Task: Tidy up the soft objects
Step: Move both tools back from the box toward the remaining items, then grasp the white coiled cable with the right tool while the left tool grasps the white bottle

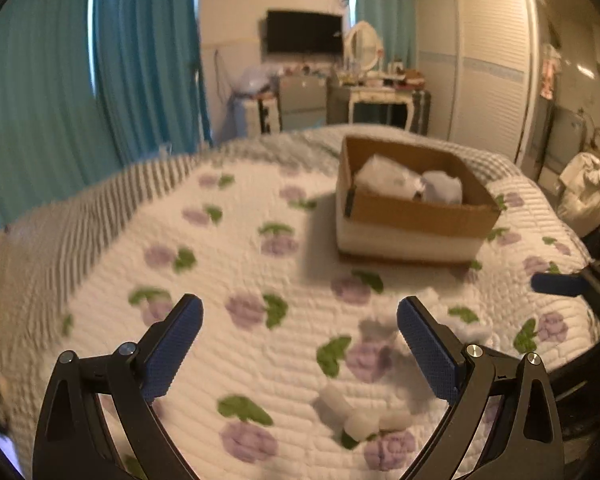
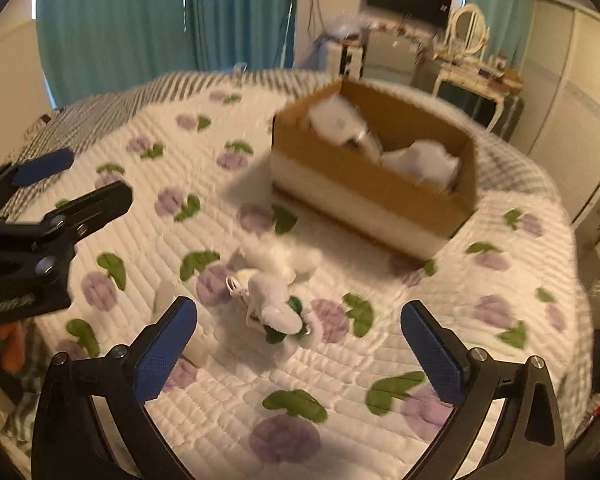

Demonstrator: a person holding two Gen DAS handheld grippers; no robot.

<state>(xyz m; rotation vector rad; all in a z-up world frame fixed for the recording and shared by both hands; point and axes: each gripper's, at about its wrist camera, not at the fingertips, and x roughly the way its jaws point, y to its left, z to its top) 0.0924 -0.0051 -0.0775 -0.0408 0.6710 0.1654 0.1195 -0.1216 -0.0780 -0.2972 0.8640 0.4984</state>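
Observation:
A white plush toy (image 2: 274,300) with a green patch lies on the flowered quilt (image 2: 340,380), just ahead of my right gripper (image 2: 299,344), which is open and empty above it. In the left wrist view the toy's white parts (image 1: 360,416) lie low between the fingers of my left gripper (image 1: 300,344), which is open and empty. A cardboard box (image 1: 412,212) stands further back on the bed and holds white soft items (image 1: 408,182). It also shows in the right wrist view (image 2: 376,192). The left gripper shows at the left edge of the right wrist view (image 2: 56,200).
The bed has a grey striped blanket (image 1: 100,216) along its far and left edge. Teal curtains (image 1: 80,72), a dressing table (image 1: 380,96), a wall television (image 1: 304,32) and a white wardrobe (image 1: 488,72) stand beyond the bed. A white bag (image 1: 584,188) sits at the right.

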